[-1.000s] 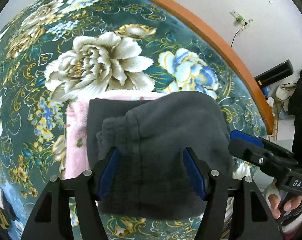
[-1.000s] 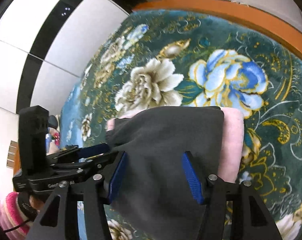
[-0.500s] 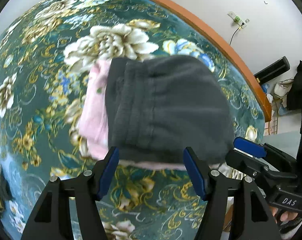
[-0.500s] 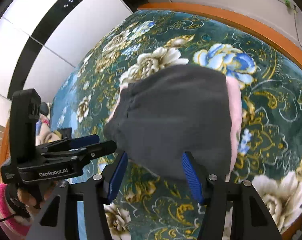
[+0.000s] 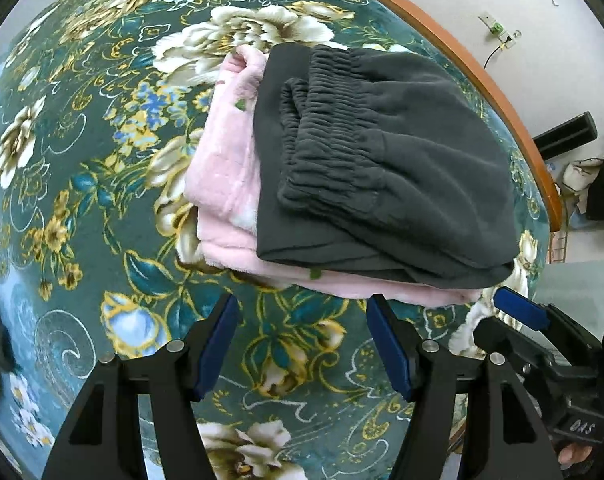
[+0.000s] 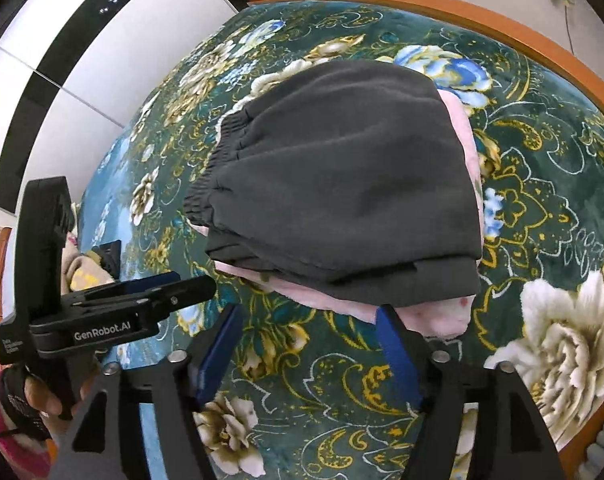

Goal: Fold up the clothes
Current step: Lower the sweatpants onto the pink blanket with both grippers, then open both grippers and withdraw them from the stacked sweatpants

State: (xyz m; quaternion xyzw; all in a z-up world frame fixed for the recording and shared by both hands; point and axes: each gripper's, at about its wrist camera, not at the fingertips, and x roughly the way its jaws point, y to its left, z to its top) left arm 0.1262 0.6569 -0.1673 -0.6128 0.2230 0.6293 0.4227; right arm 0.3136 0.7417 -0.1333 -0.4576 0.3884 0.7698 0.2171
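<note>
A folded dark grey garment (image 5: 382, 172) with an elastic waistband lies on top of a folded pink fleece garment (image 5: 225, 176), stacked on the green floral bedspread (image 5: 81, 184). The stack also shows in the right wrist view, grey (image 6: 342, 184) over pink (image 6: 434, 316). My left gripper (image 5: 302, 344) is open and empty, just in front of the stack's near edge. My right gripper (image 6: 310, 352) is open and empty, close to the stack's near edge; its right finger (image 6: 398, 352) is next to the pink corner.
The bed's orange wooden edge (image 5: 462, 60) runs along the far side by a white wall with a socket (image 5: 498, 32). White and black wardrobe panels (image 6: 81, 40) stand at the left. Other clothes (image 6: 81, 272) lie at the far left of the bed.
Both grippers have pulled back from the stack. One second ago their open fingers were over the grey garment; now they are off it, in front of its near edge.
</note>
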